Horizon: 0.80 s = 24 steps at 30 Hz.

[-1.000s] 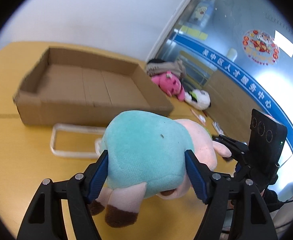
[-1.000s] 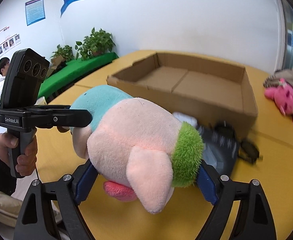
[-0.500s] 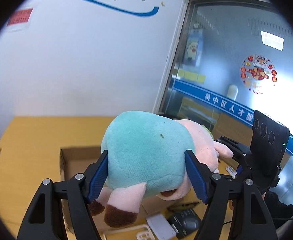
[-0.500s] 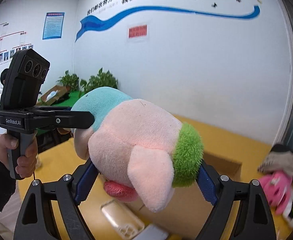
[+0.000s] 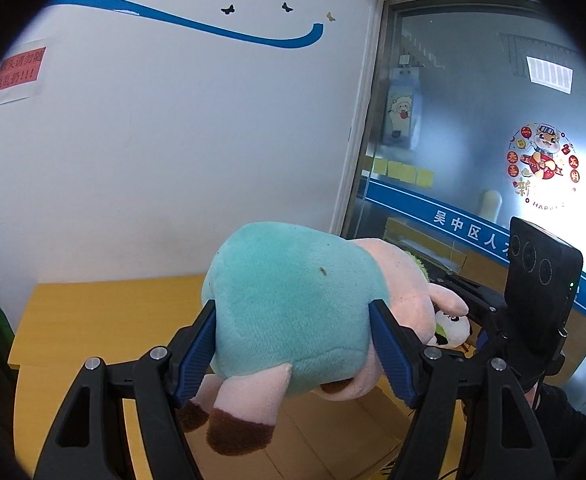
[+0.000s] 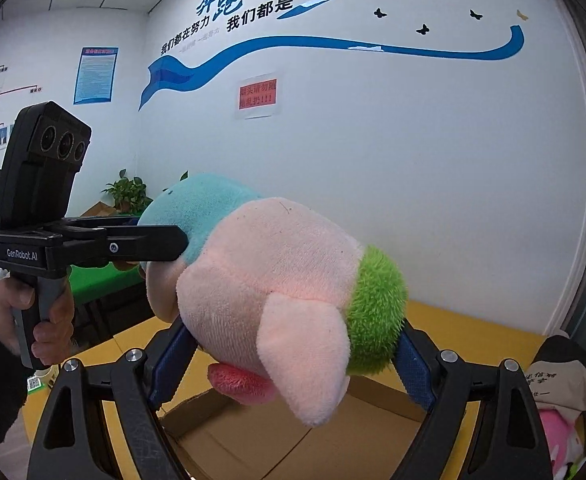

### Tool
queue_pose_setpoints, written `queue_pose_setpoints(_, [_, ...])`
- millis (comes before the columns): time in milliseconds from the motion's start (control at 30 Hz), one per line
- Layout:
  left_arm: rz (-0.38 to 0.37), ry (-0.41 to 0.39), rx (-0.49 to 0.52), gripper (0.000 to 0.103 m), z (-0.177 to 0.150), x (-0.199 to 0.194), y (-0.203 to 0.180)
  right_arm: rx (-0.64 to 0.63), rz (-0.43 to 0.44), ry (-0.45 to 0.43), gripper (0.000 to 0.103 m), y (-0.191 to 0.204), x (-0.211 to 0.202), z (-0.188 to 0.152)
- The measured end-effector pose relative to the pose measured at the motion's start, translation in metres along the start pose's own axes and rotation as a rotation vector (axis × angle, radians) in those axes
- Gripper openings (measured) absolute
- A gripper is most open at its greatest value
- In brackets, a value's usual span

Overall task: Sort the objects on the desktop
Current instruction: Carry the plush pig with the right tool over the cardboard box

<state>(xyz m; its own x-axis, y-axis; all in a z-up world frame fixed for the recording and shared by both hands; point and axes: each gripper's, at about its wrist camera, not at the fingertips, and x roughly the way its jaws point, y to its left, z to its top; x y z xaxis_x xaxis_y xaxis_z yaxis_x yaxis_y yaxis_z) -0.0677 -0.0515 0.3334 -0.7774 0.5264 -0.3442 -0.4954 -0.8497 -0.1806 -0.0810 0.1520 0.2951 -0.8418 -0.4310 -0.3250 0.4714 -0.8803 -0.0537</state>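
Both grippers hold the same plush pig (image 5: 293,304), lifted well clear of the worktop (image 5: 105,312). The left gripper (image 5: 293,344) is clamped on the teal rump end, its blue pads pressed into the fabric on either side. The right gripper (image 6: 293,356) is closed around the pink head, just behind the green ruff and the floppy ear.

The toy's long axis runs between the two grippers. In the left wrist view it stretches from the middle away toward 2 o'clock, where the right gripper's black body shows. In the right wrist view it runs back toward 10 o'clock, to the left gripper and the hand (image 6: 33,320) around its handle.

What the next move turns on, I'd say, is the cardboard box (image 6: 277,436). It lies open straight below the pig, at 6 o'clock in both views, with its brown floor showing between the fingers. The far rim sits toward 4 o'clock in the right wrist view (a pink toy (image 6: 557,436) and a bundle of cloth lie beyond it, on the worktop).

Neither gripper looks nearer to the box than the other, since the pig hangs roughly level. My guess is a straight lowering, with both grips released together so the toy drops flat rather than swinging from one end.
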Motion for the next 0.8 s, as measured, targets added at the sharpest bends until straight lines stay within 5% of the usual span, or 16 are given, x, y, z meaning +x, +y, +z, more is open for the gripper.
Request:
queue_pose_setpoints(433, [0.029, 0.125, -0.115, 0.073, -0.037, 0.108, 0.097, 0.072, 0.037, 0.127, 0.091, -0.062, 0.132, -0.033])
queue_pose_setpoints(800, [0.088, 0.362, -0.275, 0.073, -0.150, 0.207, 0.184, 0.208, 0.121, 0.319, 0.091, -0.099, 0.270, -0.147])
